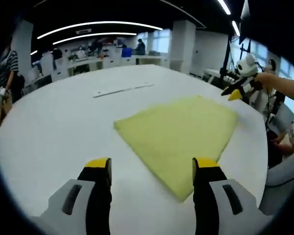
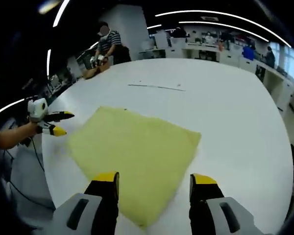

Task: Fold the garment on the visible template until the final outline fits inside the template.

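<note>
Both sets of jaws stand open and empty, so the left gripper [image 1: 152, 169] and right gripper [image 2: 155, 182] should each pinch a corner of the yellow garment [image 1: 181, 132] squarely before folding it across the white table [image 1: 54, 127].

Yellow garment [image 1: 179, 137] flat on table [image 1: 54, 127], tongs [image 1: 152, 169] apart

Even illumination is provided by ceiling light strips [image 1: 88, 27]; straight lines are bowed by fisheye distortion, and edges are softened.
</note>
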`<state>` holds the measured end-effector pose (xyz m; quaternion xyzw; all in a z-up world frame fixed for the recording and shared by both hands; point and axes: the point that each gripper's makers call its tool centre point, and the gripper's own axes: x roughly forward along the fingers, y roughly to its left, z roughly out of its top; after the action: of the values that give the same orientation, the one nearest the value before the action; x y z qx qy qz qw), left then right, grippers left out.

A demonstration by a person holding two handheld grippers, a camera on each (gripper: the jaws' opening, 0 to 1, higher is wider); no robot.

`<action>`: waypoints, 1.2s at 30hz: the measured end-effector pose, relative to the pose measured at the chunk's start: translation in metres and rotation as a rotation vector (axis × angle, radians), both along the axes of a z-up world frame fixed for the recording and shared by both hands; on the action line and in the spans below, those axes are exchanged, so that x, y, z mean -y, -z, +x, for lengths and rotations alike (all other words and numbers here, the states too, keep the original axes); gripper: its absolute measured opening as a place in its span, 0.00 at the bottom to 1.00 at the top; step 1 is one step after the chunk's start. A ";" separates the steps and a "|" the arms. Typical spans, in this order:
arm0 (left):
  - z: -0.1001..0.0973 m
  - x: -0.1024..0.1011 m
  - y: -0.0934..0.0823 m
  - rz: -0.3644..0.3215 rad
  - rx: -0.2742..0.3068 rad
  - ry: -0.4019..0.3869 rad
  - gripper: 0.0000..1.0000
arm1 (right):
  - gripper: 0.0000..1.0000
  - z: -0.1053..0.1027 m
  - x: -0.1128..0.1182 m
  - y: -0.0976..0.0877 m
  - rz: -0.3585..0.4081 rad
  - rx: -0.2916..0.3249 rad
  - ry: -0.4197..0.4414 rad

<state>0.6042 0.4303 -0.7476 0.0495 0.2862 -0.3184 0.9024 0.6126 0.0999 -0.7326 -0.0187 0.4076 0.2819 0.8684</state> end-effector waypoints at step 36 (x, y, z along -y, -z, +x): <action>-0.050 0.014 0.031 -0.069 -0.141 0.028 0.07 | 0.02 -0.066 0.020 0.054 -0.093 -0.018 0.055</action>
<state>0.5547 0.4165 -0.7790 -0.0004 0.3373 -0.3436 0.8765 0.5462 0.0795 -0.7865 -0.0452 0.4283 0.2389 0.8703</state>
